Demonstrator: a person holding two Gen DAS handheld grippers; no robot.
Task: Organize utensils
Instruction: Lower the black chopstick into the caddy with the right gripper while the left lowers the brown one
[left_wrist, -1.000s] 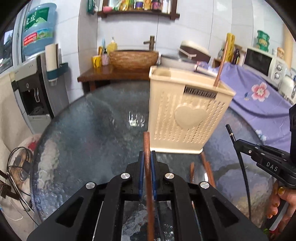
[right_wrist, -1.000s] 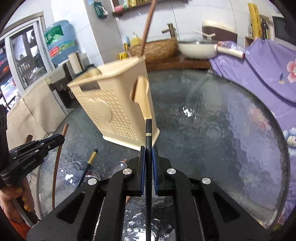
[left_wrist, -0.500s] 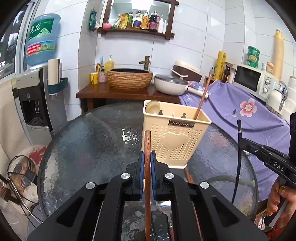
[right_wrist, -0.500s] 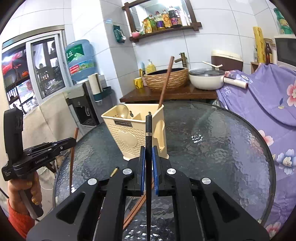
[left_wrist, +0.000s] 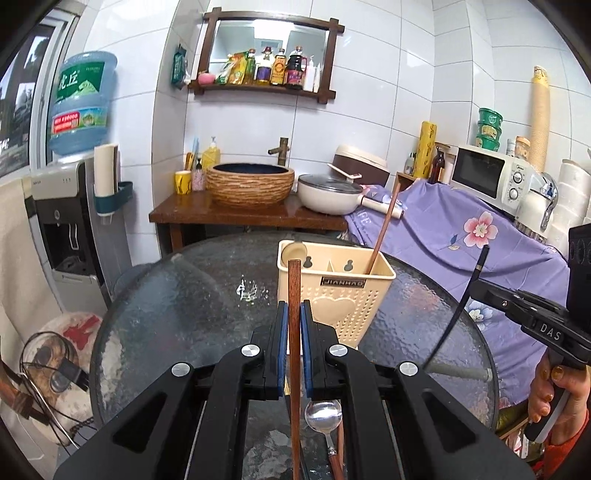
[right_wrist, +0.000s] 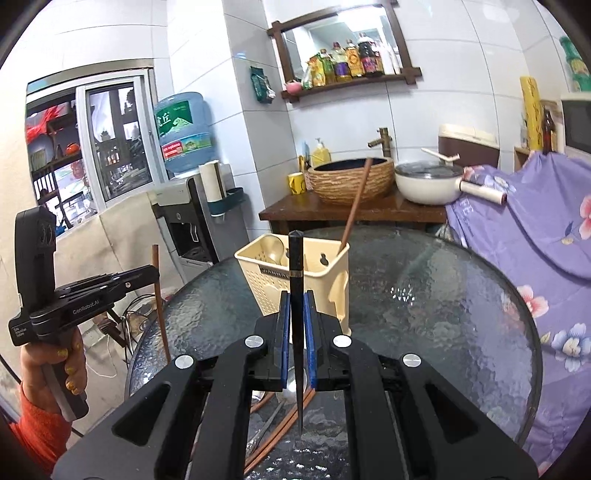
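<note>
My left gripper (left_wrist: 294, 314) is shut on a brown wooden chopstick (left_wrist: 294, 332), held upright above the round glass table (left_wrist: 184, 317). My right gripper (right_wrist: 296, 306) is shut on a black chopstick (right_wrist: 296, 295), also upright. A cream perforated utensil holder (left_wrist: 340, 291) stands ahead on the table, also in the right wrist view (right_wrist: 295, 273). It holds a spoon at its left end and one brown chopstick (left_wrist: 382, 232) leaning out at its right end. Under the grippers lie a metal spoon (left_wrist: 323, 417) and brown chopsticks (right_wrist: 280, 432).
A wooden counter (left_wrist: 243, 214) with a woven basin and a white pan (left_wrist: 332, 192) stands behind the table. A purple flowered cloth (left_wrist: 461, 236) covers the right side. A water dispenser (left_wrist: 62, 229) stands at the left.
Both grippers have risen and pulled back from the holder with their chopsticks. The holder now looks smaller and farther, and its inside shows.
</note>
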